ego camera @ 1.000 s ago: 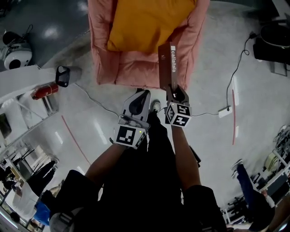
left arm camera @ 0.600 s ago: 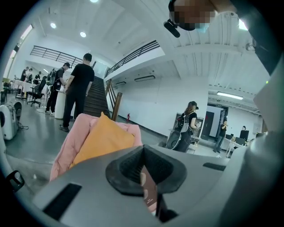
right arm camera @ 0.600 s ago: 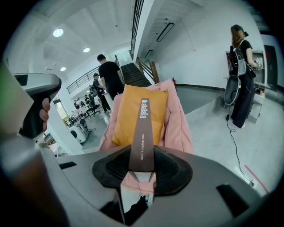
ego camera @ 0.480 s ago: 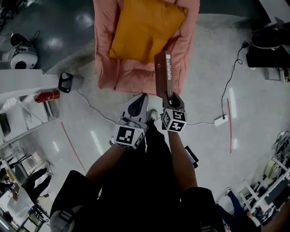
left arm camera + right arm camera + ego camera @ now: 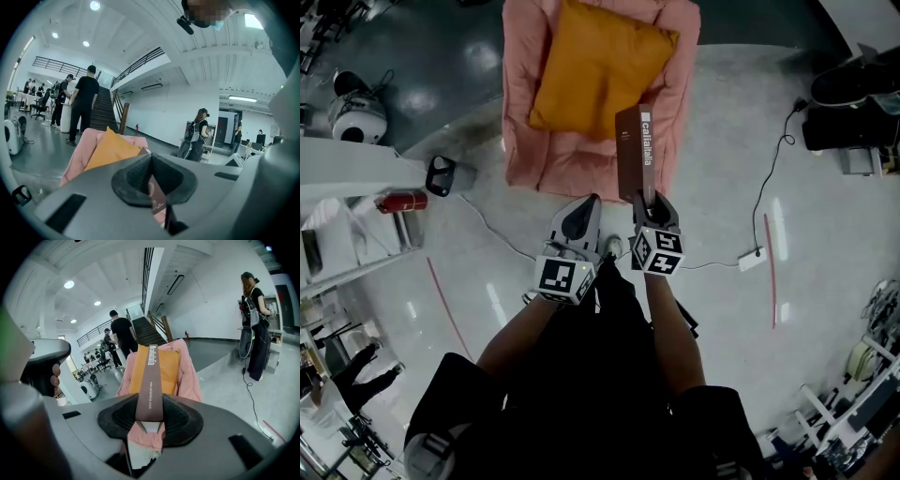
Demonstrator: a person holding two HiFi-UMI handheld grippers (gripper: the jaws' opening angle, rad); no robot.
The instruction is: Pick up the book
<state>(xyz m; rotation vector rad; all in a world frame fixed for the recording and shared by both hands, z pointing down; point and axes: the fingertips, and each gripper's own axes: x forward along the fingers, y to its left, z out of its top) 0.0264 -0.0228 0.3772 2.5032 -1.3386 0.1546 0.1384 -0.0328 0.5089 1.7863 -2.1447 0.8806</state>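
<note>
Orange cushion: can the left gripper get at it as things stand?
Probably yes: nothing lies between the left gripper and the orange cushion; the book in the right gripper stands to its right. The left jaws are together, though.

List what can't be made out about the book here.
- Book cover: head view and right gripper view show mainly its spine.
- Book's lower end: hidden in the right hand-held gripper.
- Left gripper view: the body of the left hand-held gripper hides most of the book.
- Pink armchair back: cut by head view's top edge.
</note>
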